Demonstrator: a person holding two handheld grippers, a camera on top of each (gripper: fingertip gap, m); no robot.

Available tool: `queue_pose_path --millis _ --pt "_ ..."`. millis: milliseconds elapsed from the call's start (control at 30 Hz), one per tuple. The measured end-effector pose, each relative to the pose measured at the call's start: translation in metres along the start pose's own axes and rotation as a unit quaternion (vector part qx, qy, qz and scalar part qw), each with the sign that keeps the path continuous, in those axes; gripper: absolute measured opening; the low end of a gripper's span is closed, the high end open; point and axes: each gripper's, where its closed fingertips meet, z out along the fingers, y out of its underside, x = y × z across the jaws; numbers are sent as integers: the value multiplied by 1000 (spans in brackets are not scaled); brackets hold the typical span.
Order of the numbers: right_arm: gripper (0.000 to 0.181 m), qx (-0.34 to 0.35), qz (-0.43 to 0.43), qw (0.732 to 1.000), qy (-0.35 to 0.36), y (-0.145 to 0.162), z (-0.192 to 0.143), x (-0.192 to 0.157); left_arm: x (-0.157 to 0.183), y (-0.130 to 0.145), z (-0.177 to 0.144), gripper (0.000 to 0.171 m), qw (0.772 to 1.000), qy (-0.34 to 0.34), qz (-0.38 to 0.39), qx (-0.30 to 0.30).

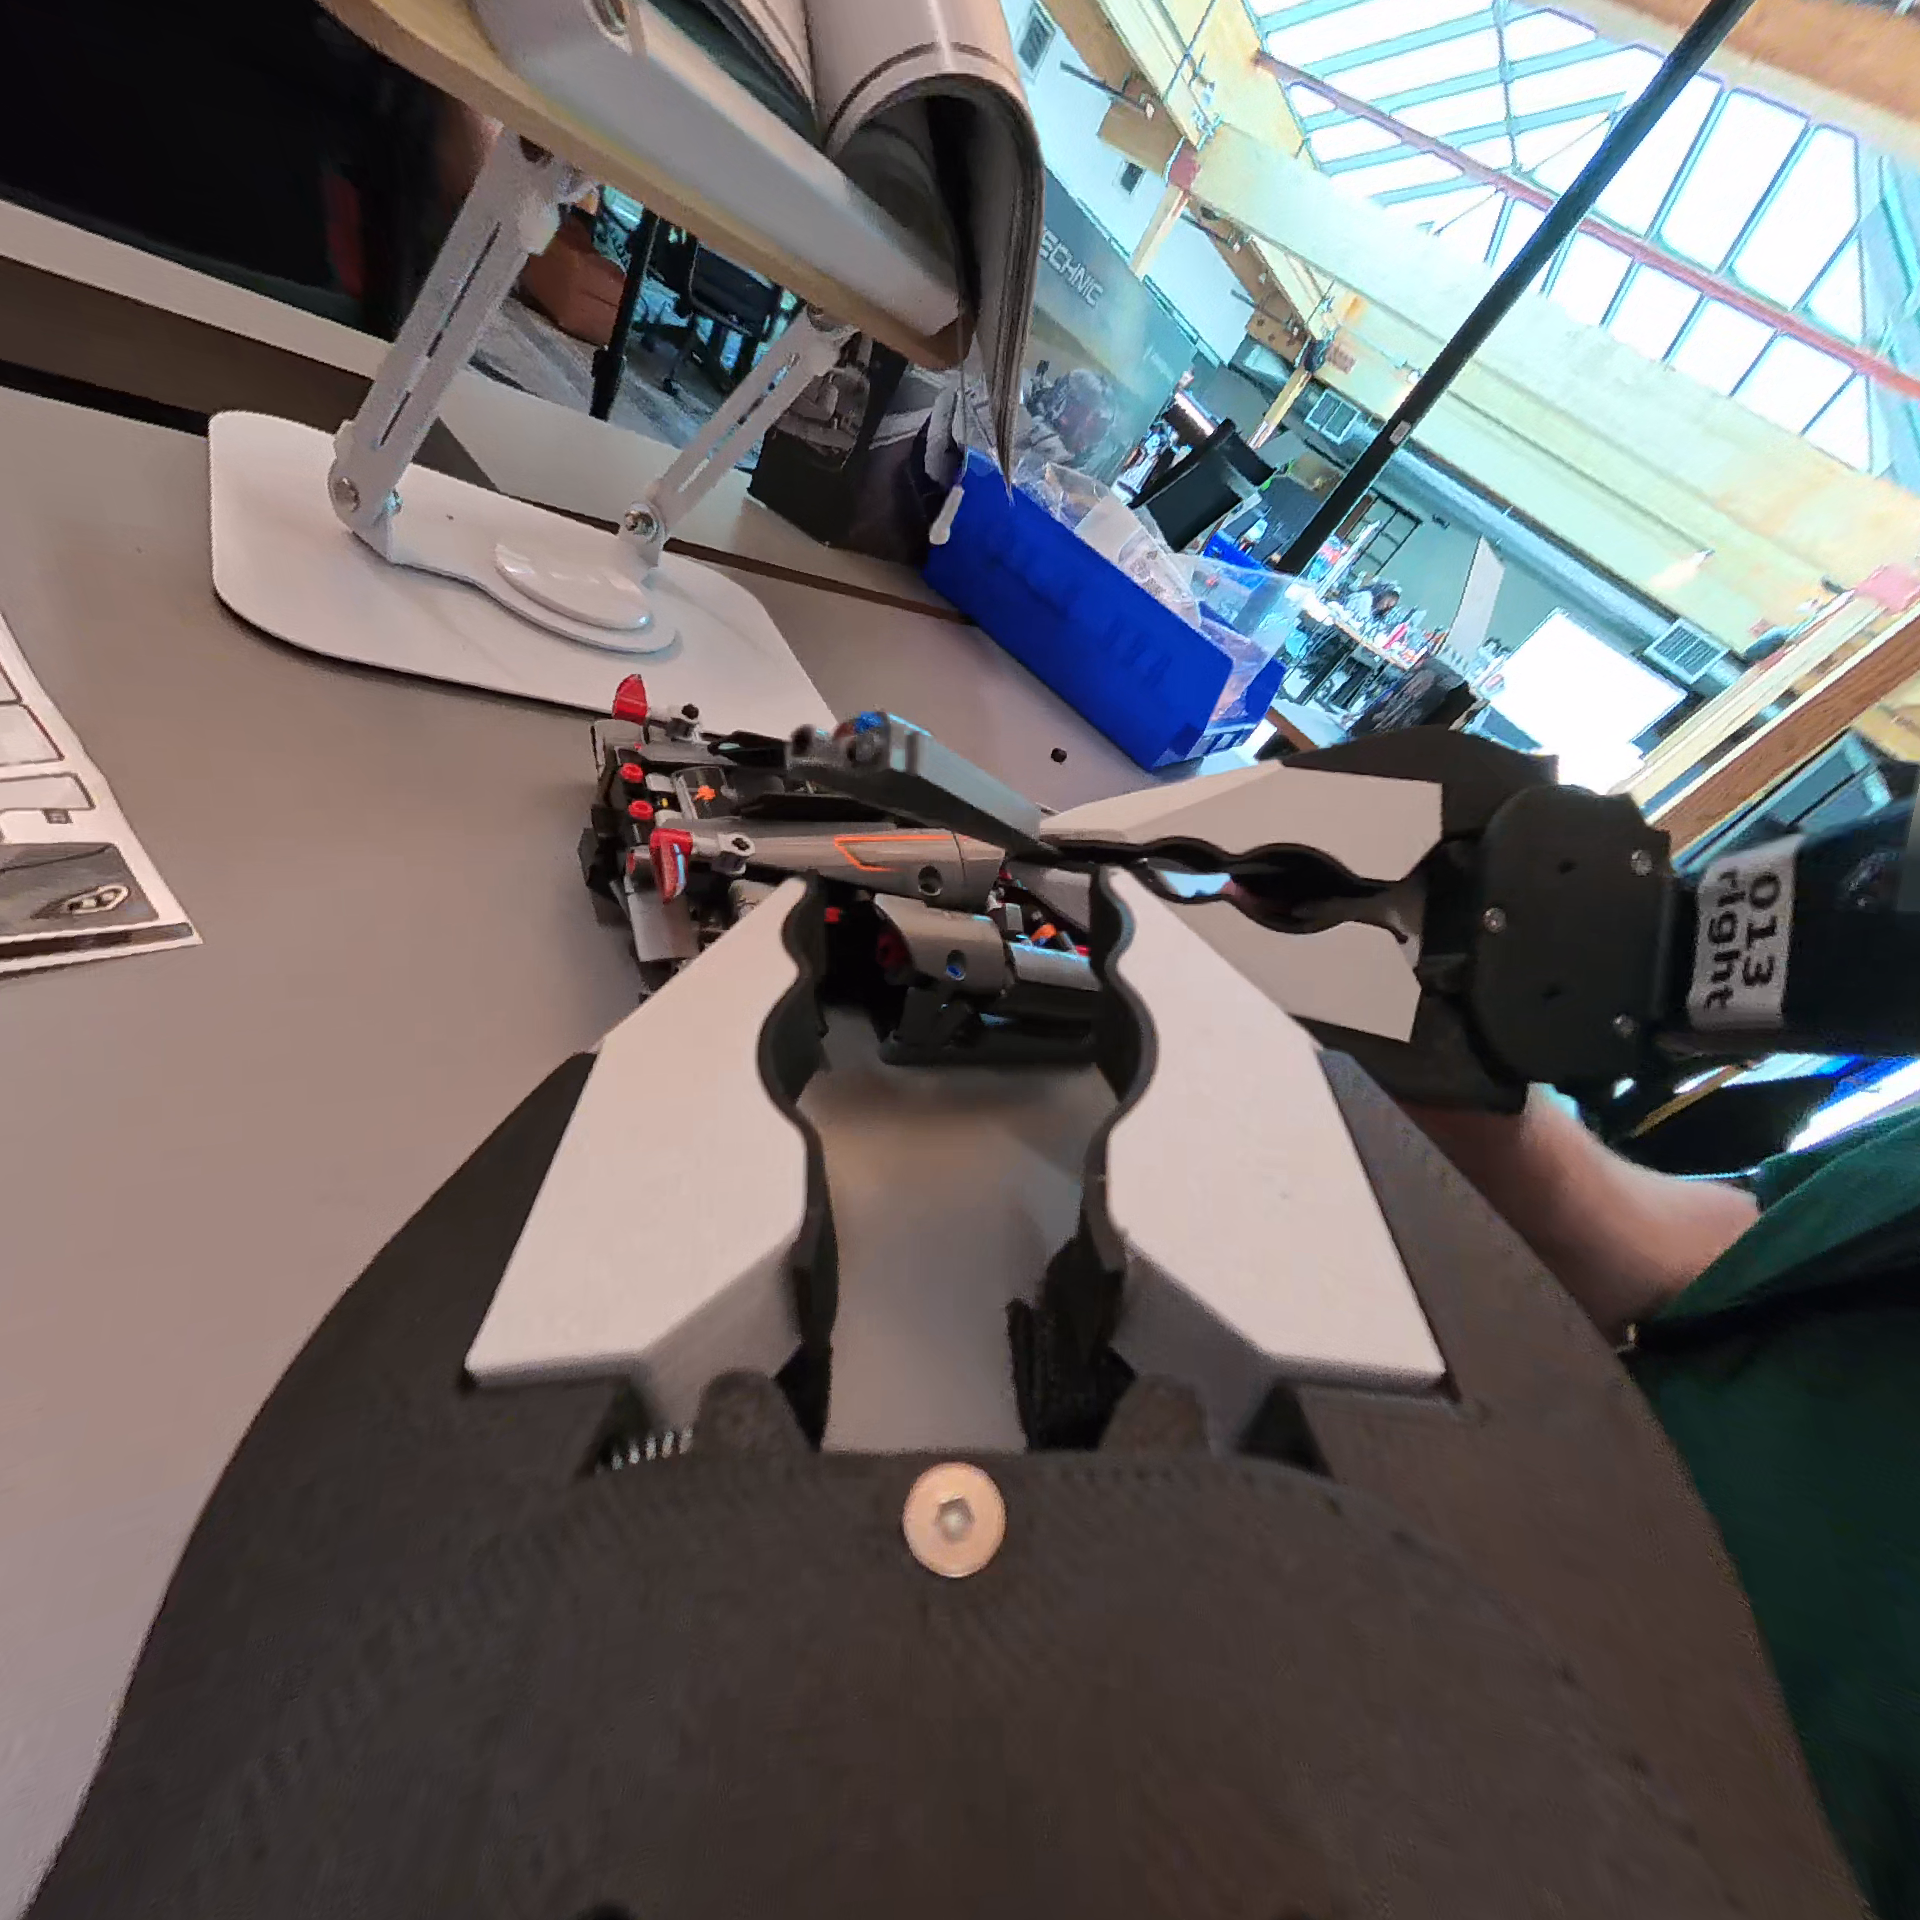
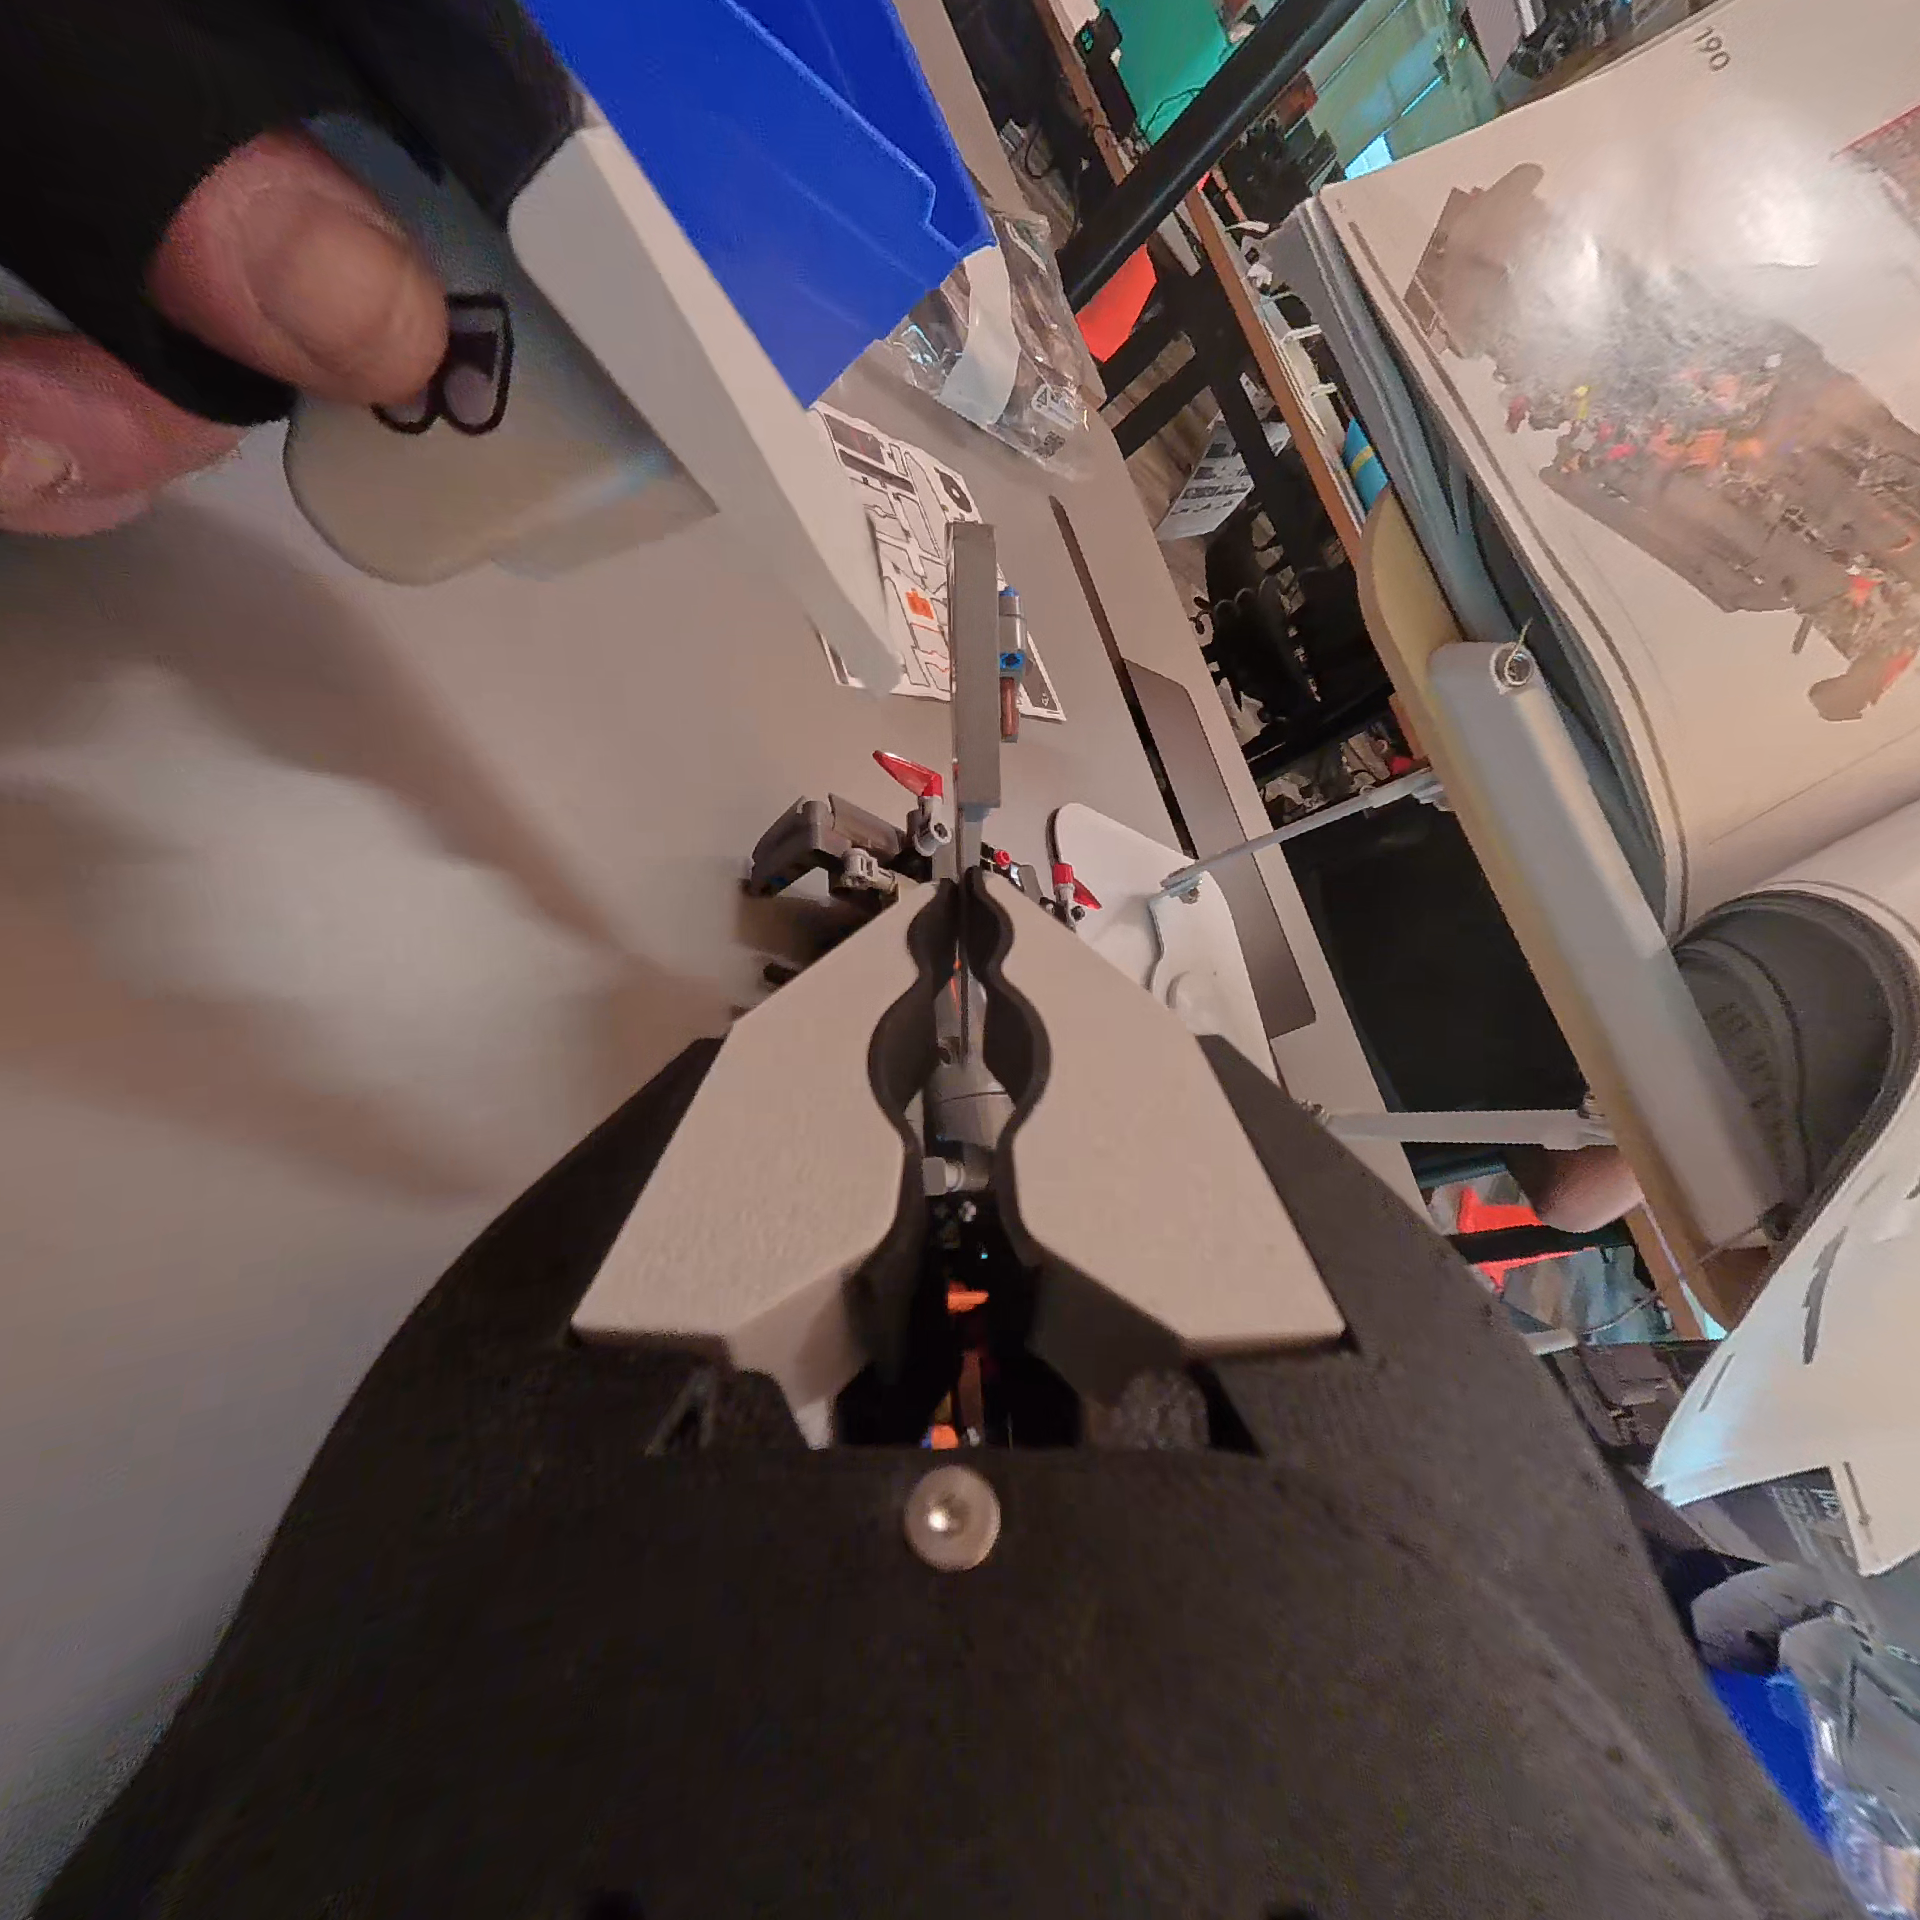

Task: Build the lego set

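A dark grey lego model [image 1: 790,842] with red and orange bits lies on the grey table [image 1: 312,1039]. My left gripper [image 1: 951,920] is open, its tips on either side of the model's near end; whether they touch it I cannot tell. My right gripper [image 1: 1055,844] comes in from the right and is shut on a thin grey panel [image 1: 935,769] at the model's top. In the right wrist view the right gripper [image 2: 961,888] pinches that panel [image 2: 977,665] edge-on, the model [image 2: 831,842] behind it. One of the left gripper's fingers [image 2: 707,416] and a hand show at upper left.
A white book stand [image 1: 468,592] holds an open instruction book [image 1: 935,166] behind the model; the book also shows in the right wrist view [image 2: 1662,364]. A blue bin [image 1: 1091,634] with plastic bags stands at the back right. A sticker sheet [image 1: 62,842] lies at left. My right fingertips sit around 4 centimeters from my left ones.
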Motion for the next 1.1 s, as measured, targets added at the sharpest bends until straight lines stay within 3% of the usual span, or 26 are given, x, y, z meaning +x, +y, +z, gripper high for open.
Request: queue_pose_path --millis 200,533,1100 --pt "0 1 -35 999 -2 -3 1 -7 -2 -3 3 46 996 21 -92 -1" --pt "0 3 -56 998 -6 -5 1 -12 -7 -4 5 22 974 68 -215 23" --pt "0 -25 -22 998 -59 10 6 -21 -16 12 11 19 961 76 -265 5"
